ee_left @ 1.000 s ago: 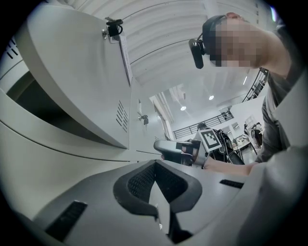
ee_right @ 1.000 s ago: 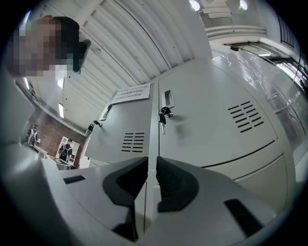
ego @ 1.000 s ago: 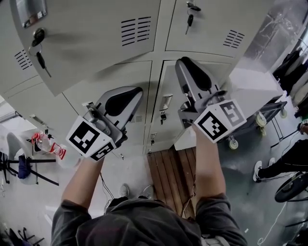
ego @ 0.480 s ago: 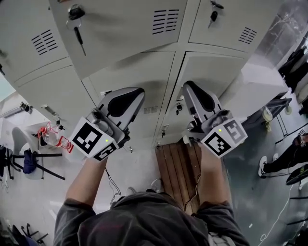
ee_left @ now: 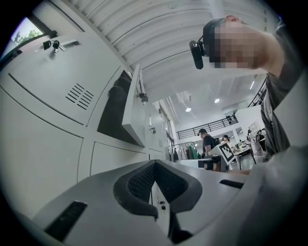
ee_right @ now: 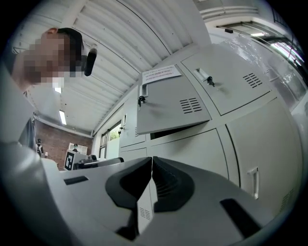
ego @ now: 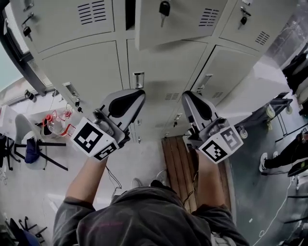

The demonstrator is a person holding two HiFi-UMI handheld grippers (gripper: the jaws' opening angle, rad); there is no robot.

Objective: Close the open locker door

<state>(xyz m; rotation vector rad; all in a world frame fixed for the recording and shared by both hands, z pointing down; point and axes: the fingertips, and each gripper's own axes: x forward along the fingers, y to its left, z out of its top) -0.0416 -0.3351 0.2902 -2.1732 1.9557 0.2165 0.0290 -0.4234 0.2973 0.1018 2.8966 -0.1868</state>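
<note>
Risk of bounce: the open door (ego: 171, 24) is standing well out from the lockers (ego: 82, 62), so a hard shove would likely be sending it back off the frame instead of letting it latch
Risk of slip: the door face is looking like smooth painted metal, and narrow closed tips pressing at a slant could be sliding off it
Risk at the key: a key (ego: 163, 8) is hanging from the door's lock near its free edge, and tips pushing there could be knocking or snagging it
Risk at the hinge: the hinge seems to be lying on the door's right side in the head view, and pushing there would be giving little swing
Left gripper (ego: 137, 93): its jaws are lying together, holding nothing
Right gripper (ego: 187, 96): its jaws have just been closing and are now resting together with nothing between them
Door against the fingers: it is sitting above and ahead of both grippers, well apart and untouched; in the head view it is hanging over the gap between them; in the right gripper view its face (ee_right: 168, 108) is showing straight above the tips; in the left gripper view its edge (ee_left: 132, 113) is jutting out up and to the left
</note>
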